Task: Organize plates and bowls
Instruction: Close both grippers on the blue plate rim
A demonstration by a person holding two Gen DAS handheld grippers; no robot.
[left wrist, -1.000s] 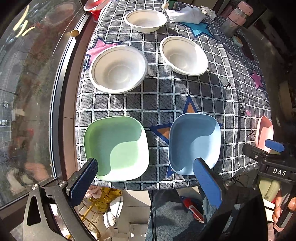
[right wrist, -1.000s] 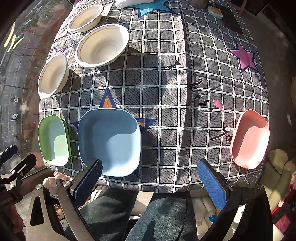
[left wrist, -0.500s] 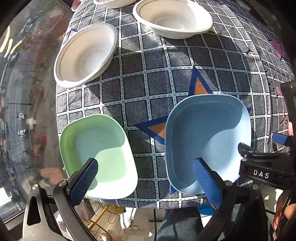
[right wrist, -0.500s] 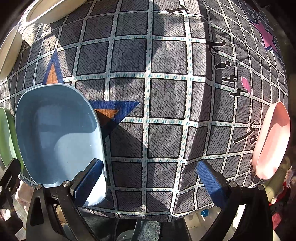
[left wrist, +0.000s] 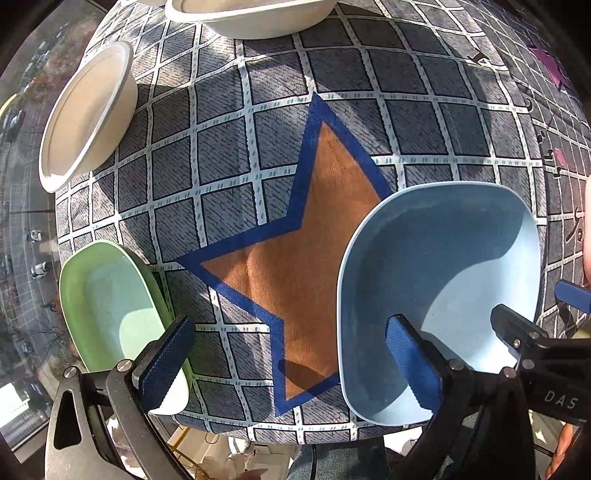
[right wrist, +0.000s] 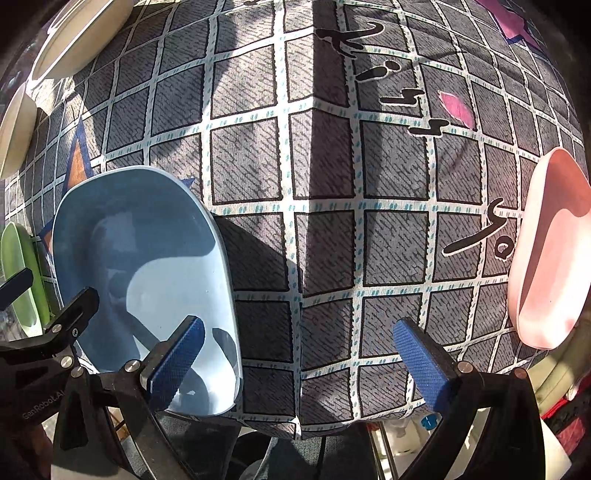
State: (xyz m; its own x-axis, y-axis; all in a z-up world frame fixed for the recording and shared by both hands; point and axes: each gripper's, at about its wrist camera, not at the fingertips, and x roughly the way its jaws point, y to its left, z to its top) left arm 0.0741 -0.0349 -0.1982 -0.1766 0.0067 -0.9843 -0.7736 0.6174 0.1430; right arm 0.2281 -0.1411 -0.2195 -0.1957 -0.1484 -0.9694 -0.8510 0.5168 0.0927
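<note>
A light blue square plate lies near the table's front edge; it also shows in the right wrist view. A green plate lies to its left, and a pink plate lies far right. White bowls stand further back. My left gripper is open, low over the front edge, with its left finger over the green plate's rim and its right finger over the blue plate. My right gripper is open, with its left finger over the blue plate's right rim.
The table carries a grey checked cloth with an orange and blue star. A second white bowl stands at the back. A glass window wall runs along the left. The person's legs are below the front edge.
Both grippers have moved down and forward to the table's front edge, closing in on the blue plate from either side. Both stayed open.
</note>
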